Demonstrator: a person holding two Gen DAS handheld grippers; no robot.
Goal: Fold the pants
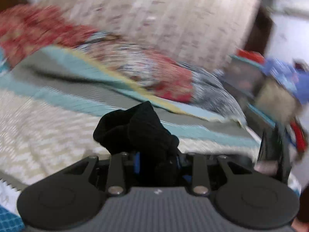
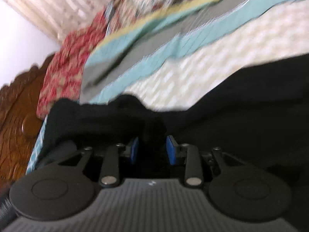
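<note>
My left gripper (image 1: 157,160) is clamped on a bunched wad of the black pants (image 1: 135,129), lifted above the bed (image 1: 48,125). My right gripper (image 2: 152,149) pinches another fold of the same pants, which trail across the bed. Thick bunching could slip free, or I could fold crooked.

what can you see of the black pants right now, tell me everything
The black pants are a dark, soft-looking fabric with no pattern or detail visible through the blur. In the right wrist view they spread wide across the cream quilted bedspread, with a fold bunched between the blue pads of the right gripper. In the left wrist view another bunched clump sticks up out of the left gripper, raised in front of the bed. Waistband and legs cannot be told apart.
</note>
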